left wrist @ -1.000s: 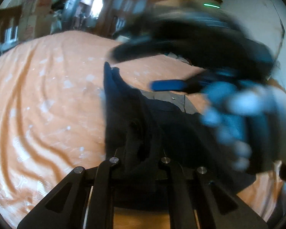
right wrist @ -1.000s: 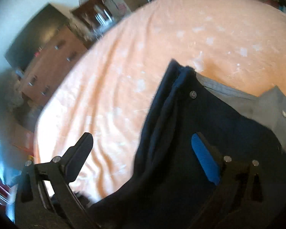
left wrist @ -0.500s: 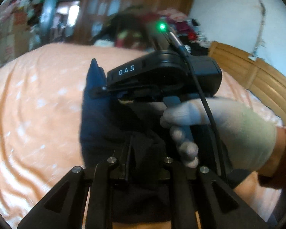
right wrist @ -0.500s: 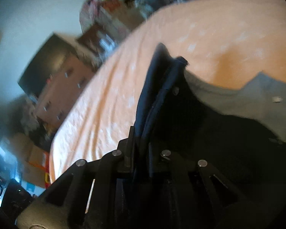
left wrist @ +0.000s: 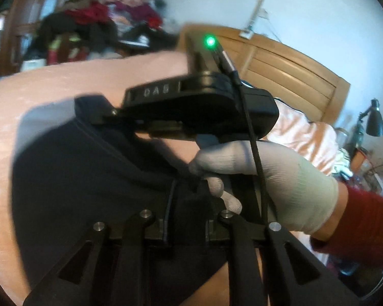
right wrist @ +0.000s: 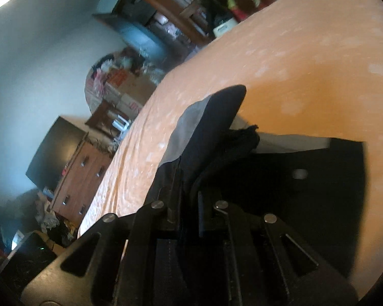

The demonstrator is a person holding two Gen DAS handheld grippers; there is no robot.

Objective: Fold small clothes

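A dark navy small garment (left wrist: 71, 178) with a grey lining (right wrist: 183, 130) lies partly raised off the orange bed sheet (left wrist: 51, 84). My left gripper (left wrist: 189, 229) is shut on its near edge, cloth bunched between the fingers. My right gripper (right wrist: 186, 214) is shut on another part of the same edge, and the fabric rises ahead of it as a folded flap (right wrist: 222, 109). In the left wrist view the right gripper (left wrist: 109, 116) appears as a black body with a green light, held by a white-gloved hand (left wrist: 268, 173), its tip pinching the garment's far corner.
A wooden headboard (left wrist: 288, 76) and a rumpled pale blanket (left wrist: 311, 140) sit to the right. Piled clothes (left wrist: 102, 23) lie beyond the bed's far edge. A brown dresser (right wrist: 81, 178) with a dark screen (right wrist: 53, 150) stands beside the bed. A black lamp (left wrist: 374, 119) is at far right.
The right gripper, open a second ago, has shut on the garment. Both grippers have lifted the cloth and swung round, so the headboard now shows in the left wrist view.
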